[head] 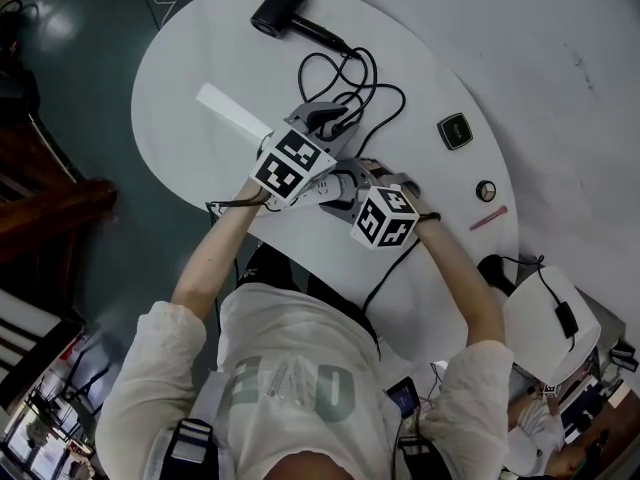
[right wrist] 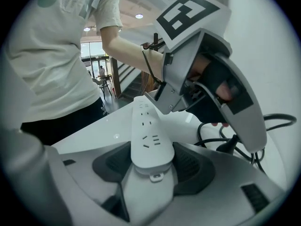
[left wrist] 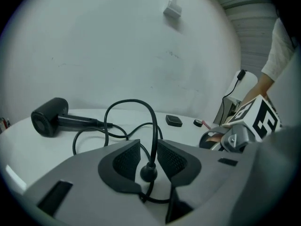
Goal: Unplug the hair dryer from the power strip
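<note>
Right tool [right wrist: 151, 157] clamps the smooth white power strip [right wrist: 148, 126]. Left tool [left wrist: 148, 152] is parted, with the rounded black plug [left wrist: 148, 172] loose between its textured pads. The matte hair dryer [left wrist: 49, 117] lies well beyond.

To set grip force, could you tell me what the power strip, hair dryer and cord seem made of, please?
Power strip: smooth white plastic, faint sheen. Hair dryer: matte black plastic, probably. Cord: black rubbery sheath, judging by its loose loops.

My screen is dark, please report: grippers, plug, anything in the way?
Right gripper shut on power strip. Left gripper open around plug. Plug is out. Nothing in the way.
</note>
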{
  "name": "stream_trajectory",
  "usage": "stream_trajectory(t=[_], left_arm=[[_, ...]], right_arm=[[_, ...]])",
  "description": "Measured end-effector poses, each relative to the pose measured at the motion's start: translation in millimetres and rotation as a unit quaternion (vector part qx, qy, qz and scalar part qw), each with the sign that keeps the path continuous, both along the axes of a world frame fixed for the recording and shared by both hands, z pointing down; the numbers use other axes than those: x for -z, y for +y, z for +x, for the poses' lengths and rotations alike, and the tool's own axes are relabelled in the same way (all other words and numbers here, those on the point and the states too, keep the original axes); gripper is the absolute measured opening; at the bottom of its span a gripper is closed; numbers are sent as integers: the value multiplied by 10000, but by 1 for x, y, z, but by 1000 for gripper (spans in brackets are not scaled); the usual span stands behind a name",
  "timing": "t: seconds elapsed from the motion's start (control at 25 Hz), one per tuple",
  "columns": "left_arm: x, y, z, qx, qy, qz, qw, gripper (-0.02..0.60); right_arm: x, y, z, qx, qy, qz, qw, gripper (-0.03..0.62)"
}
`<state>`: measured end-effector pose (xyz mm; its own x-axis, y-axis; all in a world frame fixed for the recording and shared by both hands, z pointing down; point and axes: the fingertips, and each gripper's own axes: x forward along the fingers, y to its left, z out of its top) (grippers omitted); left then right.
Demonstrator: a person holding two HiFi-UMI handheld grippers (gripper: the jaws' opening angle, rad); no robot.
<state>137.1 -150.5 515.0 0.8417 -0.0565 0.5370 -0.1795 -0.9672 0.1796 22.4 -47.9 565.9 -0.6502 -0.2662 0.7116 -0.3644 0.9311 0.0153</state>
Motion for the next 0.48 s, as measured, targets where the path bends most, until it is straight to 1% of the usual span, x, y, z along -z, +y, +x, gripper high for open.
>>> stream_trajectory(t=[0.04, 0.12, 0.28, 0.48], left_arm=[[-2, 2, 0, 16, 30, -157, 9999, 99], [0, 3, -1, 82, 116, -313, 9994, 122], [5, 3, -3, 102, 184, -319, 9993, 175], [11, 2, -12, 275, 218, -299, 9989, 179]], right_arm=[[0, 0, 0, 0, -4, -3, 10000, 270], [0, 1, -1, -2, -14, -13, 10000, 270], [0, 1, 0, -19, -13, -16, 10000, 270], [0, 0, 1, -59, -21, 39, 10000, 270]])
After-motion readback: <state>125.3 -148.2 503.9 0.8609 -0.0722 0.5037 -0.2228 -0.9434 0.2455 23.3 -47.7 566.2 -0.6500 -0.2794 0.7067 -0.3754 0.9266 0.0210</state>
